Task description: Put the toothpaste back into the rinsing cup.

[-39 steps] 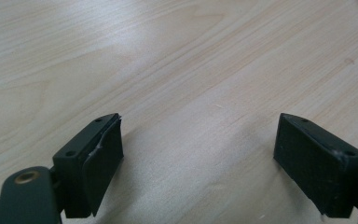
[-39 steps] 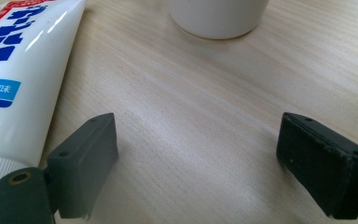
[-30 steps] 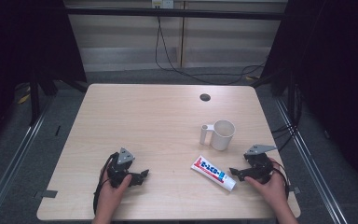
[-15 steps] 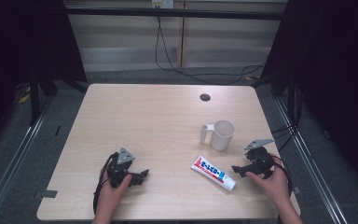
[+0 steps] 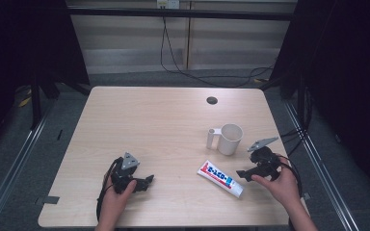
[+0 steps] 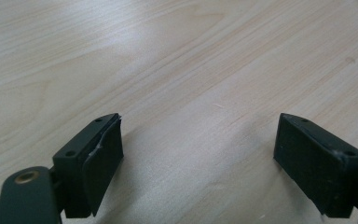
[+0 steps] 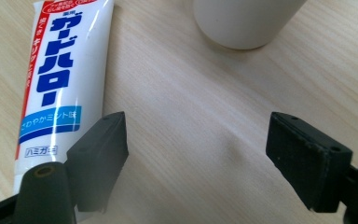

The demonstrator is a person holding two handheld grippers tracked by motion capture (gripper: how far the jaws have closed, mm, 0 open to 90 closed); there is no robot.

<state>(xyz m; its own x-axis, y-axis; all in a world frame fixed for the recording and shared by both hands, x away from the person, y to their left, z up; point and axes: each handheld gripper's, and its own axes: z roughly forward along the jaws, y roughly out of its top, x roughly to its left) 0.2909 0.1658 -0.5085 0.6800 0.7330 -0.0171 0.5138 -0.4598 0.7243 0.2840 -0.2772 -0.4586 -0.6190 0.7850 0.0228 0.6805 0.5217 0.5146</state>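
Nothing is picked up yet. The toothpaste tube (image 5: 220, 178) lies flat just in front of the mug (image 5: 230, 138), untouched. The right gripper (image 5: 243, 173) hovers beside the tube, jaws spread, empty. The left gripper (image 5: 147, 181), well left of the mug, stands released.

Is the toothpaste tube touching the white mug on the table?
Apart. In the high view, a strip of bare table shows between the toothpaste tube and the white mug; the right gripper view also shows wood between them.
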